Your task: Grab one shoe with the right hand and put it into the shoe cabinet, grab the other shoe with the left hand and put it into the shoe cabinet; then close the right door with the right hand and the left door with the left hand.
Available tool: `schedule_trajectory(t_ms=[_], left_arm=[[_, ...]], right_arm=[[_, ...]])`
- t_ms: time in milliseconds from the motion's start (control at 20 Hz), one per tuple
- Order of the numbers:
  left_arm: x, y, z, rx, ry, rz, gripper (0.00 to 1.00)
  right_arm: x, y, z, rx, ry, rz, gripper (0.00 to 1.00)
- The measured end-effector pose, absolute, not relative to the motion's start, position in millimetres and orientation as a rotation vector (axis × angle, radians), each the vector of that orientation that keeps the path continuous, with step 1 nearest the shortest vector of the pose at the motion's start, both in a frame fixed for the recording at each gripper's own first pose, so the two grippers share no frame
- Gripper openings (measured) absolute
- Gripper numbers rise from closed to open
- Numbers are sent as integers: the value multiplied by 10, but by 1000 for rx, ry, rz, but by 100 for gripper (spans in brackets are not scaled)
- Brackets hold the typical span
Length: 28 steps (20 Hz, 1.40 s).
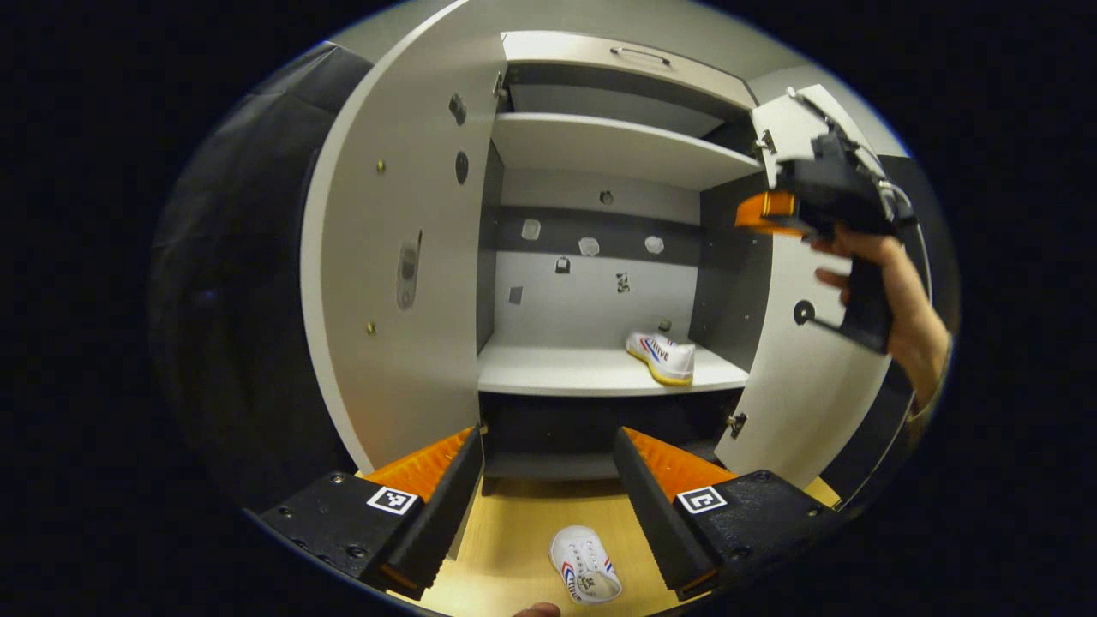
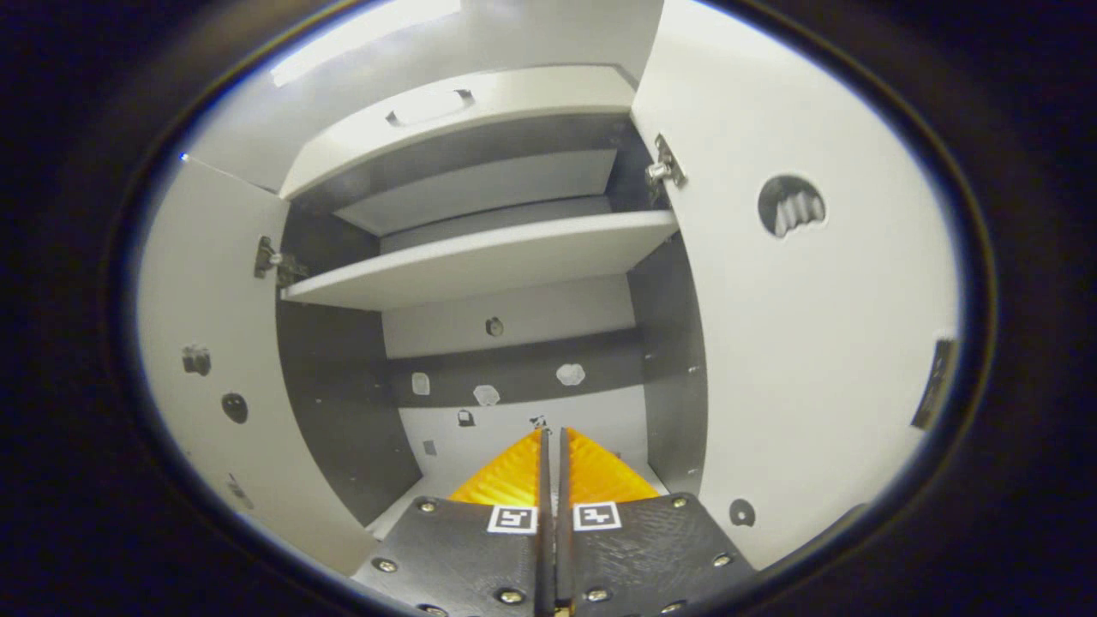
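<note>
In the left gripper view, the shoe cabinet (image 1: pixel 600 257) stands with both doors swung outward: the left door (image 1: pixel 394 274) at the left of the opening and the right door (image 1: pixel 806 377) at the right. One white sneaker (image 1: pixel 660 356) with red and blue side stripes and a yellowish sole rests on the lower shelf (image 1: pixel 583 373), near that shelf's right end and close to the cabinet's right inner wall. Its long axis runs diagonally, one end toward the rear panel and the other toward the shelf's front right edge; which end is the toe cannot be told. An upper shelf (image 1: pixel 617 146) sits above it. The second white sneaker (image 1: pixel 584 564) lies on the light wooden floor (image 1: pixel 514 531) in front of the cabinet, between the fingers of the left gripper (image 1: pixel 548 488) but below them and not in contact. Its long axis runs roughly toward the cabinet, slightly slanted, with the laced top facing up. The left gripper's fingers are spread wide apart and hold nothing. The right gripper (image 1: pixel 771 212) appears at upper right, carried in a hand (image 1: pixel 891 291), level with the top of the right door. In the right gripper view, the right gripper (image 2: pixel 551 463) has its fingers pressed together with nothing between them, aimed into the cabinet interior below the upper shelf (image 2: pixel 480 257).
</note>
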<state>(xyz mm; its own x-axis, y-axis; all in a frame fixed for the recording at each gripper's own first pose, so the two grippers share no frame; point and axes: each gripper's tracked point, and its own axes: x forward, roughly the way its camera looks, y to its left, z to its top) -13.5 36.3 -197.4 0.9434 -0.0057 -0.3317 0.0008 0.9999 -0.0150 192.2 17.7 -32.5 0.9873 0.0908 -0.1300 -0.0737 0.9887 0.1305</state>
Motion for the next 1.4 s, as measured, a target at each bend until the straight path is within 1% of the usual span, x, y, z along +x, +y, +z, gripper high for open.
schedule_trajectory(t_ms=[250,400,450,500,550,600,800,1050,1100,1150,1200,1300,1350,1400], left_arm=[[-165,354,-2894,-20,518,-39,94],[-230,310,-3462,-35,647,-73,95],[-257,318,-3629,-32,692,-74,96],[-288,326,-3806,-28,739,-80,95],[-327,308,-3985,-28,786,-89,95],[-386,293,-4163,-33,832,-97,94],[-607,182,-4795,-66,1014,-137,92],[-777,85,-5289,-125,1151,-151,91],[-806,82,-5359,-133,1173,-153,96],[-831,85,-5431,-136,1198,-149,91],[-866,81,-5528,-140,1221,-142,89],[-905,62,-5587,-174,1254,-128,89],[-828,74,-5610,-182,1221,-129,89],[-888,52,-5606,-196,1244,-140,86]], right_arm=[[1503,33,212,62,38,64,1],[1311,21,361,45,18,71,1],[1229,2,415,45,16,74,7],[1165,26,469,48,8,88,7],[1125,18,500,51,3,93,18],[1083,-1,531,50,1,93,20],[917,-82,656,13,-19,86,20],[797,-205,783,-22,-55,50,20],[790,-240,802,-22,-58,41,20],[785,-280,812,-26,-63,33,20],[772,-317,822,-33,-67,23,20],[775,-362,842,-49,-78,12,20],[782,-383,838,-57,-80,6,20],[785,-391,839,-63,-83,3,20]])
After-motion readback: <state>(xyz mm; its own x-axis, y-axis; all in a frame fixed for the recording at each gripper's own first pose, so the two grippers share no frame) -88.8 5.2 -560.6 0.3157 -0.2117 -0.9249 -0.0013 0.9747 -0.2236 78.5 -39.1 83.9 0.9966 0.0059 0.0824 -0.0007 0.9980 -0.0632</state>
